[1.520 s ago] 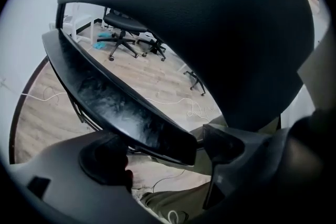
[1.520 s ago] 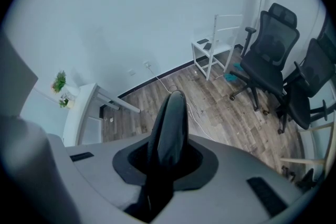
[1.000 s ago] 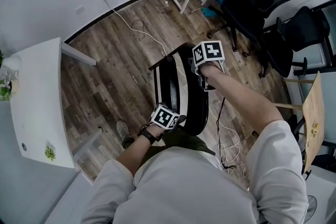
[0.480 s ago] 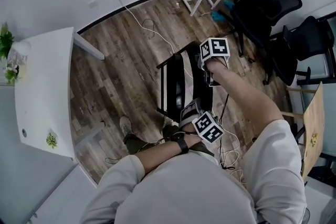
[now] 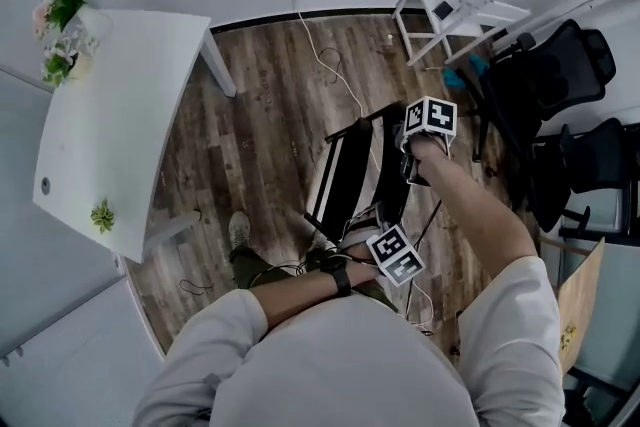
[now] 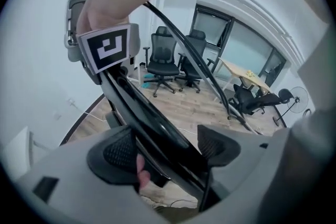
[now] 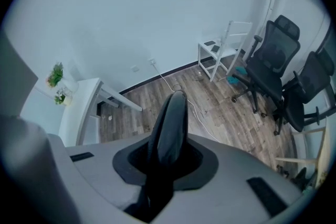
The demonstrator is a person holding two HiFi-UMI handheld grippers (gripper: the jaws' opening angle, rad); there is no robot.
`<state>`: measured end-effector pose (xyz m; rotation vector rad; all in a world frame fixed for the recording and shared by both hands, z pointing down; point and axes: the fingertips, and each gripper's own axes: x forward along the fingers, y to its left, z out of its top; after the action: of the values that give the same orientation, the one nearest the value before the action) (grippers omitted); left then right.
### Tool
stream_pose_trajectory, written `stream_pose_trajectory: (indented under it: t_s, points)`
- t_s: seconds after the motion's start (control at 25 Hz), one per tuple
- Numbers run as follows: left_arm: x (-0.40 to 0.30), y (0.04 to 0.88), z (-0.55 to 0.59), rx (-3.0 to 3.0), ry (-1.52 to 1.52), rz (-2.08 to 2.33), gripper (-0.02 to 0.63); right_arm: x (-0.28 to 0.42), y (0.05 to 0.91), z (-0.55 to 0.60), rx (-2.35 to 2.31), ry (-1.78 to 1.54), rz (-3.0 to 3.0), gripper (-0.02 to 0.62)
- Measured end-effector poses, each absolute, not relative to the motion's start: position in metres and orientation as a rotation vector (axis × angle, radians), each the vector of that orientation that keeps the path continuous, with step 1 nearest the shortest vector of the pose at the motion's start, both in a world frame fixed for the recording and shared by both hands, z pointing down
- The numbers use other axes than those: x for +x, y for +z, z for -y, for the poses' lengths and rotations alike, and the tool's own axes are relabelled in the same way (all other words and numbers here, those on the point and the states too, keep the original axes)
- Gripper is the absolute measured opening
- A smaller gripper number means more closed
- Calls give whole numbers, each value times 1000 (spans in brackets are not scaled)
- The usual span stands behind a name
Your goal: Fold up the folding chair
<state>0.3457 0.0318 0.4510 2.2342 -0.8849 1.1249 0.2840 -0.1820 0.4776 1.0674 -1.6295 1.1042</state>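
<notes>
Folding chair (image 5: 352,177): black, standing upright on the wood floor (image 5: 250,115) just in front of the person, between the two grippers. Seat and back appear drawn nearly flat together.
Right gripper (image 7: 167,157): points steeply down, jaws closed narrowly on the chair's top rail, which rises between the pads as a dark rounded bar.
Left gripper (image 6: 168,150): lower, at the chair's near edge. Its jaws stand wide and have just been closing, with the chair's black edge running between them. The left pad lies against that edge and the right pad sits just beside it, so no firm pinch shows yet.
Step in hand (judged): bringing the seat fully into the frame and securing a two-point hold.
Technique: keep the top grip steady as the anchor. Close the left jaws square across the whole stacked edge, not one layer only, so the seat cannot swing back open. Draw the edge toward the back rather than pushing the chair sideways, which could skid the feet.
Hazards (judged): office chairs (image 5: 545,85) stand near on the right and the white table (image 5: 110,125) on the left, leaving limited room to swing.
Progress (judged): nearly folded.
</notes>
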Motion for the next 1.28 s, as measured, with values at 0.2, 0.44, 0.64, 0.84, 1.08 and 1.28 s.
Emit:
stream_pose_trajectory:
  t_s: [0.2, 0.44, 0.64, 0.84, 1.08, 1.28]
  points:
    - [274, 446, -48, 2200, 1100, 900, 345, 214, 472, 164, 1070, 1057, 1605, 72]
    - [193, 437, -66, 2199, 1075, 920, 330, 135, 459, 145, 1073, 1042, 1612, 74]
    - [124, 437, -79, 2170, 1061, 943, 324, 65, 452, 129, 1065, 1076, 1639, 72]
    - [51, 438, -94, 2126, 1051, 952, 305, -9, 454, 113, 1038, 1106, 1662, 72]
    - [-29, 435, -101, 2089, 1008, 968, 281, -87, 454, 104, 1008, 1137, 1679, 72]
    - [-78, 440, -108, 2072, 1020, 987, 278, -135, 461, 96, 1008, 1190, 1656, 72]
